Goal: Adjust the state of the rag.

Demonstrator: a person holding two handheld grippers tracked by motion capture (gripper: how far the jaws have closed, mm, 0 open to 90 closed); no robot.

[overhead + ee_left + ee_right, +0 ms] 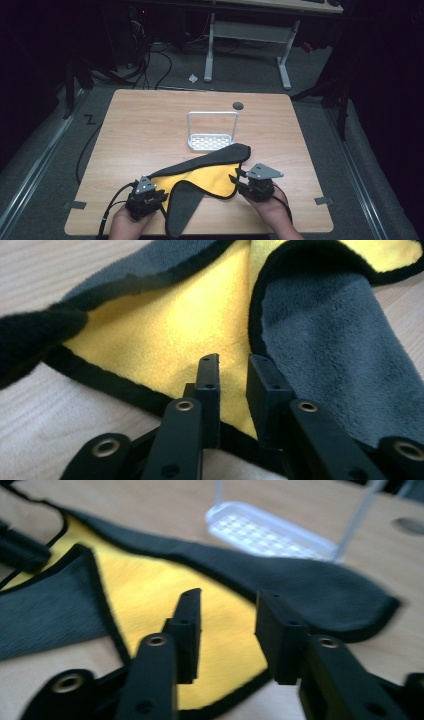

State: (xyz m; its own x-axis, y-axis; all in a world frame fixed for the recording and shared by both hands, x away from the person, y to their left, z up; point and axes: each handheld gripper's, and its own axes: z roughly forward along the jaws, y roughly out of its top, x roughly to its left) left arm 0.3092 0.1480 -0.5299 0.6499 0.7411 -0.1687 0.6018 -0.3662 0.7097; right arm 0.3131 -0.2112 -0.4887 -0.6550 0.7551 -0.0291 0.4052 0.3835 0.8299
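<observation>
A: Start at the left tongs (232, 365). How do they stand?

B: Slightly parted, a narrow gap between the jaws, nothing held. They hang over the near edge of the cloth (165, 335), above the yellow side beside a folded-over grey flap.

A: And the right tongs (227, 602)?

B: Wider apart, also holding nothing, poised over the yellow corner at the cloth's black hem.

A: Where does the cloth sit overall?

B: In the high view it lies crumpled on the near half of the counter (150, 125), between the left tongs (159, 192) and right tongs (236, 177), with its far corner just in front of the rack (212, 142). One flap hangs toward the counter's near edge.

A: So the step looks like taking an edge with each side?

B: I'd judge so. Slide one jaw under the hem, bite a single layer only, and close both before lifting, so the cloth spreads evenly and doesn't drag into the rack.
</observation>
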